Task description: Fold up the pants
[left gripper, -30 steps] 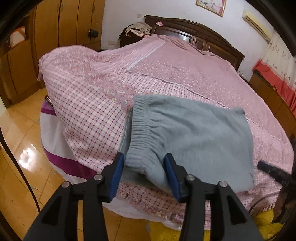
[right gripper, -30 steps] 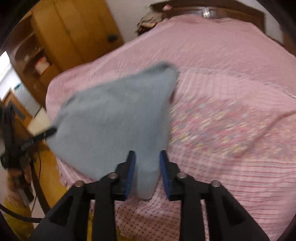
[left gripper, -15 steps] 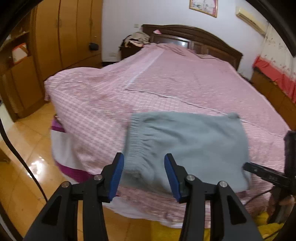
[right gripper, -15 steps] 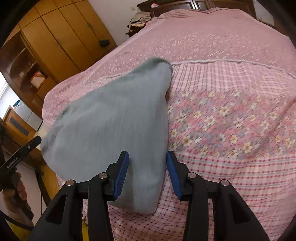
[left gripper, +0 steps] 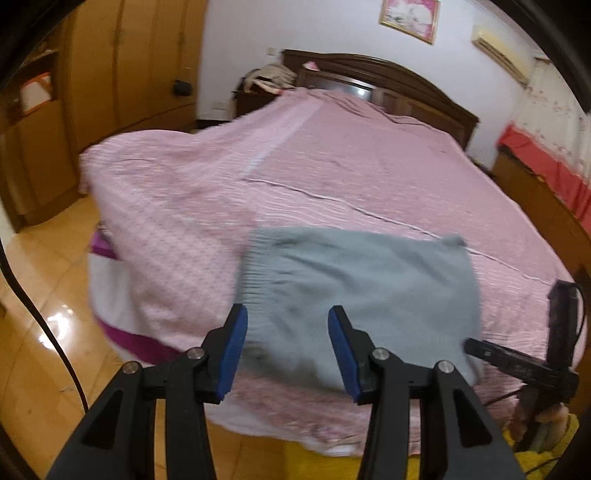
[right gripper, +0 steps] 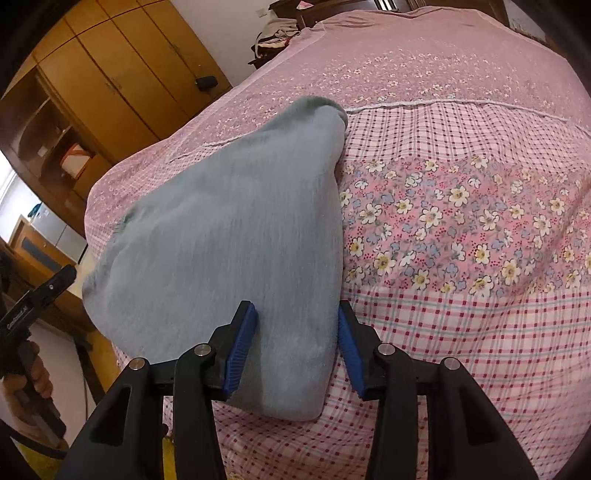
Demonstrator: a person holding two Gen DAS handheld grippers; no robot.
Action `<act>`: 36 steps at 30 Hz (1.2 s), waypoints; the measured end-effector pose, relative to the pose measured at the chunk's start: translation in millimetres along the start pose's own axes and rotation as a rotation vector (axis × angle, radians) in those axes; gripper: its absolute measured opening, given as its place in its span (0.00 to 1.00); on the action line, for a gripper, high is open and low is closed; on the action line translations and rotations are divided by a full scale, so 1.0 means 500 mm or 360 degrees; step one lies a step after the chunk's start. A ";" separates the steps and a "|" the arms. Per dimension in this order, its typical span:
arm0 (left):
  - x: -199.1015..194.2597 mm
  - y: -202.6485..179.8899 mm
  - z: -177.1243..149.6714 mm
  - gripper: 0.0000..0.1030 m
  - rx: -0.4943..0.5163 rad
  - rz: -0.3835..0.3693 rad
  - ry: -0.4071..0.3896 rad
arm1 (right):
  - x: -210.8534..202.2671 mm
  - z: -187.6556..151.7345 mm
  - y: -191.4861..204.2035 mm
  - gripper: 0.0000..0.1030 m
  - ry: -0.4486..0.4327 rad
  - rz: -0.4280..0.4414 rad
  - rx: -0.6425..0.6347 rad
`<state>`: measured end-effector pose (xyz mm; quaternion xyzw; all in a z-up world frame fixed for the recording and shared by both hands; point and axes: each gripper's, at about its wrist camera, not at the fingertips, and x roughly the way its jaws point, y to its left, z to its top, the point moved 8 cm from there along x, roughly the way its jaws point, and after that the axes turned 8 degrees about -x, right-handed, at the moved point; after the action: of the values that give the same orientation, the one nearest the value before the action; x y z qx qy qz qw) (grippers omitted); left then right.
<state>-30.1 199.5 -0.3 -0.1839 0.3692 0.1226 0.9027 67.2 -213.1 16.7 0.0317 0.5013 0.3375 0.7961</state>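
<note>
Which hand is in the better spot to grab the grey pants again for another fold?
Probably the right. The right tool has the near end of the grey pants lying between its pads, jaws opening. The left tool seems to hover above the waistband end, in a blurred view.

Pink floral bedspread (right gripper: 461, 229), dark wooden headboard (left gripper: 388, 79), wooden wardrobe (left gripper: 122, 70), framed picture (left gripper: 408, 16)

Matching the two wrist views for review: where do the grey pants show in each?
Left wrist: grey pants lie low centre-right on the bed, behind the left gripper.
Right wrist: pants fill the centre-left, reaching between the right gripper jaws, which are opening.
Shared landmark: the wooden wardrobe, upper left.
</note>
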 end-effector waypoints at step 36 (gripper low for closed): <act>0.096 -0.058 -0.048 0.48 0.0097 -0.0022 0.0114 | 0.022 0.023 0.000 0.27 0.0031 0.0091 0.0073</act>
<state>-1.2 167.1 -43.1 -0.1631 0.4037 0.0985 0.8949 79.7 -203.2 14.0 0.0611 0.5155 0.3489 0.7803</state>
